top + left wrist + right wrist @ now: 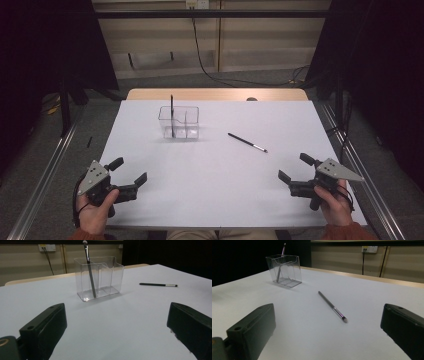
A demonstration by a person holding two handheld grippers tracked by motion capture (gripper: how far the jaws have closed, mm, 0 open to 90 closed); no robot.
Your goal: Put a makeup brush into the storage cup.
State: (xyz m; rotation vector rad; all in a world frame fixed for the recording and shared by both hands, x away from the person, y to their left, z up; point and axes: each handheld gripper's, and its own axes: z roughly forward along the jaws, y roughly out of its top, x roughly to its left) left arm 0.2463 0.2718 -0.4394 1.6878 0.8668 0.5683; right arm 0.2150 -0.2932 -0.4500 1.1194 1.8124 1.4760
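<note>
A clear plastic organizer [179, 122] [100, 277] [285, 270] with compartments stands at the table's far middle-left. One dark makeup brush [172, 115] [89, 270] [281, 261] stands upright in its left compartment. A second brush [247, 142] [158, 285] [332, 306] lies flat on the white table to the organizer's right. My left gripper [128, 171] [115, 332] rests near the front left edge, open and empty. My right gripper [296, 167] [329, 332] rests near the front right edge, open and empty, a short way in front of the lying brush.
The white table top [215, 170] has a wooden strip [215, 94] along its far edge. Dark curtains stand at both sides, and a cable [210, 70] runs over the floor behind the table. Metal rails [45, 170] flank the table.
</note>
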